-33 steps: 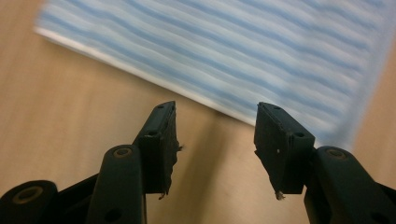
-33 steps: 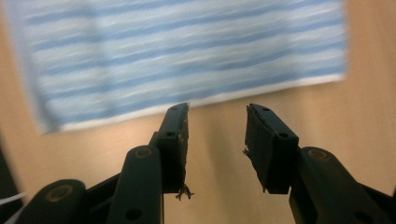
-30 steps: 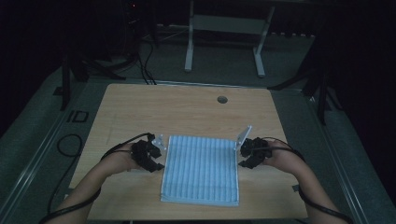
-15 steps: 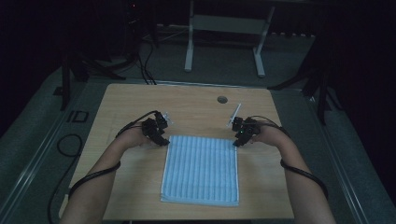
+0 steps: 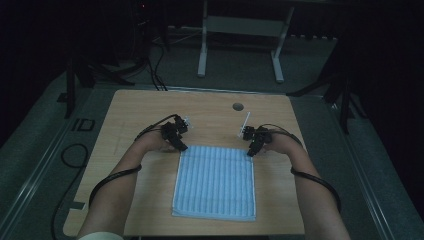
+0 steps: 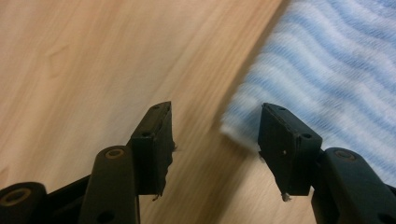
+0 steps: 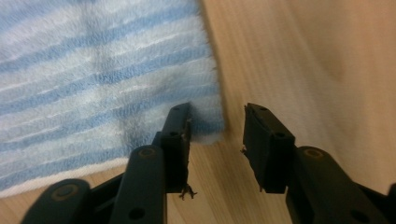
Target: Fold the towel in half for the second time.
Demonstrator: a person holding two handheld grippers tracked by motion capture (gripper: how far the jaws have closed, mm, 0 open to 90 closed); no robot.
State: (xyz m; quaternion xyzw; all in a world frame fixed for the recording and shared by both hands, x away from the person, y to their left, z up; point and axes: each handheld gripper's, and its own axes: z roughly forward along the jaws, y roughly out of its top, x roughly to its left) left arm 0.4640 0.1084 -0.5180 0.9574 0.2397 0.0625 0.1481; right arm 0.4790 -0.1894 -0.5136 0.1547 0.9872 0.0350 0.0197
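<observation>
The blue striped towel (image 5: 215,182) is lying flat near the table's (image 5: 135,107) front edge, already folded, judging by its layered front hem. The left gripper (image 5: 176,138) and right gripper (image 5: 253,144) are straddling its 2 far corners, jaws apart; the right's have just been closing. Nothing is clamped yet, so pinching and another fold are probably remaining.

We note one towel (image 5: 215,181), pale blue with darker blue stripes, folded into a flat rectangle, lying near the middle of the wooden counter (image 5: 150,107), far corners uncreased.
</observation>
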